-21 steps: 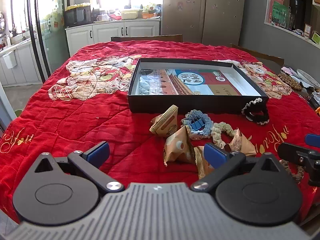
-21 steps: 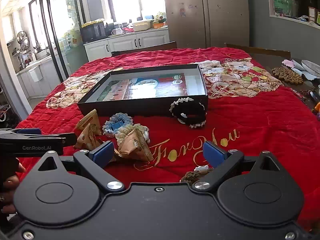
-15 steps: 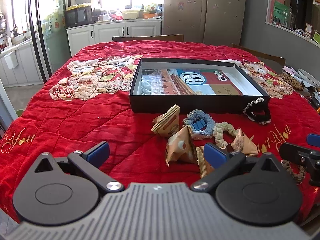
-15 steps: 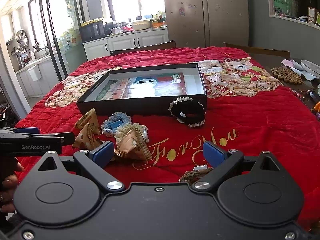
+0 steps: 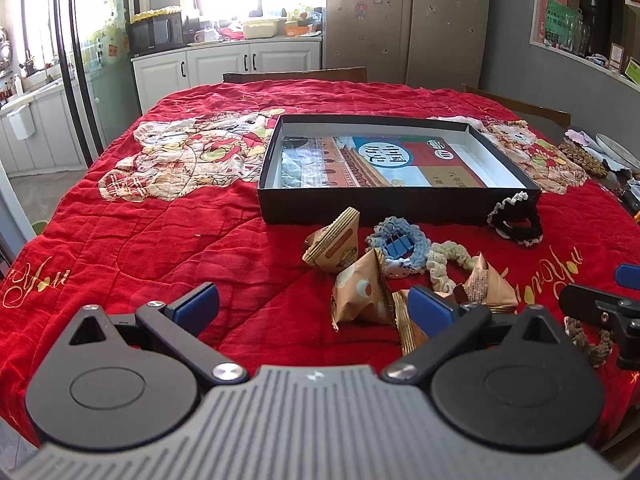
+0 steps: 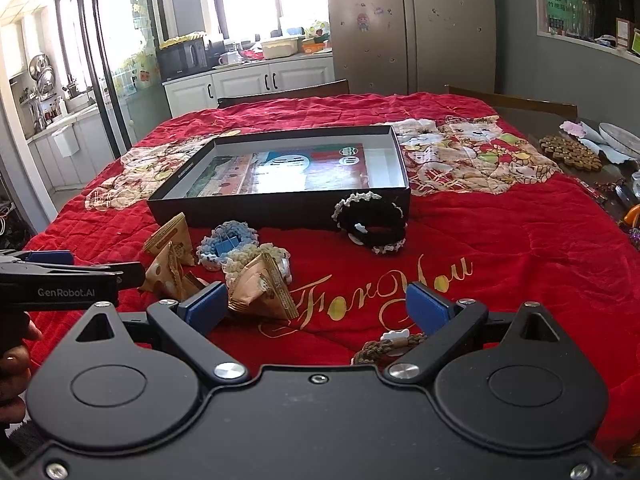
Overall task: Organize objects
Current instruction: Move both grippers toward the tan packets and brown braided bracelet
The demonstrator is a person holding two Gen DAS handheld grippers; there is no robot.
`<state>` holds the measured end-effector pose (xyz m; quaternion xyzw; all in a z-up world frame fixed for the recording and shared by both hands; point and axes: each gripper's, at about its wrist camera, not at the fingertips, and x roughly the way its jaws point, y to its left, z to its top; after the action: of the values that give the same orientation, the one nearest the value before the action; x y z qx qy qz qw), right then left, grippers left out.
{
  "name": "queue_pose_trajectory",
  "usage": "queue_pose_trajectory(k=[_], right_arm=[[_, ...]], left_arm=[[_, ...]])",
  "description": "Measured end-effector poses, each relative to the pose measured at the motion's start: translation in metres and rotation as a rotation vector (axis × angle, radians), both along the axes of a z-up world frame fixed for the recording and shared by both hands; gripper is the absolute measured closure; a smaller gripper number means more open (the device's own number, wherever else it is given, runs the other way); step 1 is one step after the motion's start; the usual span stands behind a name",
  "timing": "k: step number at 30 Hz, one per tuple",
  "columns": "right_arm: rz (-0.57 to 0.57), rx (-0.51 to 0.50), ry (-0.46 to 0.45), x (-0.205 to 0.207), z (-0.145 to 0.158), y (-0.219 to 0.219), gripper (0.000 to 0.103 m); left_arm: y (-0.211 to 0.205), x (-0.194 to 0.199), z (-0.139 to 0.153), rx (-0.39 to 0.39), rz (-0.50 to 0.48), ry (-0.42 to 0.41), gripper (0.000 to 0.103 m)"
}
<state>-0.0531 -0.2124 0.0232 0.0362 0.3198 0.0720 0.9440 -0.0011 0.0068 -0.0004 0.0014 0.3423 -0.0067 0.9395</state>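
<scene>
Surface covered by red quilt (image 5: 160, 232), gold script along its near edge. One black shallow box (image 5: 372, 208) lies open-topped around the middle of the surface, long axis running left-right, parallel to the near edge; in the right wrist view it sits skewed, right corner nearer. One book (image 5: 384, 162) flat inside it, cover up, long axis along the box.

Between box and near edge, a loose cluster. Black scrunchie with white trim (image 6: 372, 220), one, touching the box's front wall at its right end. Blue scrunchie (image 5: 400, 236), one, with a blue binder clip (image 5: 398, 246) lying in its ring. Cream scrunchie (image 5: 444, 260), one, just right of the blue one. Brown braided hair tie (image 6: 388, 346), one, closest to the near edge. Triangular tan snack packets: four seen in the left wrist view, tips pointing up, e.g. (image 5: 334, 242), (image 5: 360, 292), (image 5: 486, 284); the fourth is partly hidden by a finger.

Left gripper (image 5: 314, 306): fingers spread wide, nothing between them; packets lie just ahead of the right finger. Right gripper (image 6: 316, 308): fingers spread wide, nothing pinched; the braided tie lies under its right finger, one packet (image 6: 260, 288) just beside its left finger.
</scene>
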Motion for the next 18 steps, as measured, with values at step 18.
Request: queue_pose_trajectory(k=[18], right_arm=[[0.019, -0.001, 0.003, 0.0012, -0.0016, -0.0012, 0.008]], left_arm=[[-0.0011, -0.0007, -0.0008, 0.027, -0.016, -0.028, 0.0]])
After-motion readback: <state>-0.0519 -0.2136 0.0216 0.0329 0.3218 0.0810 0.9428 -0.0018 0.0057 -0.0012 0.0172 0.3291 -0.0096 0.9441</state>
